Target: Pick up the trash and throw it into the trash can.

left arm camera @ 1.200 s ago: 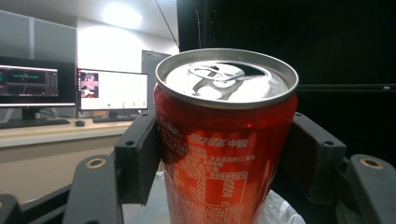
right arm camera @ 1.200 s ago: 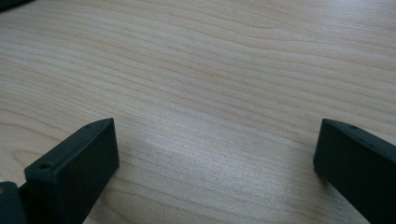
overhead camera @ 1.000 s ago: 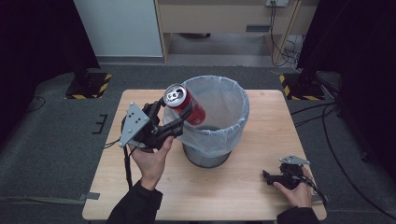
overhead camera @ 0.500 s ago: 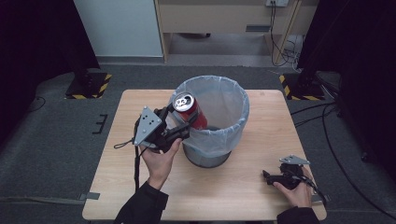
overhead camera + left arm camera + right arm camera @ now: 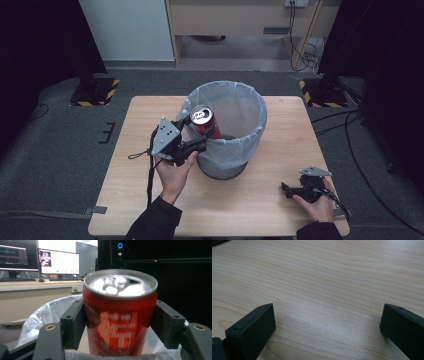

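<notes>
1. Bin (image 5: 227,135) on the middle of the table (image 5: 125,200).
2. Can (image 5: 205,121) over the bin's left rim, between the left gripper (image 5: 192,134) jaws.
3. Right gripper (image 5: 288,189) on the table's near right corner, well apart from the bin.

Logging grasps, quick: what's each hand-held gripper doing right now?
Left hand-held gripper: closed on the red can, over the bin.
Right hand-held gripper: open, empty.

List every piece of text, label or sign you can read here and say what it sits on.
Red can, held between the left gripper fingers: white lettering, too blurred to read.
Monitors behind the desk: on-screen content too small to read.
No other text.
</notes>
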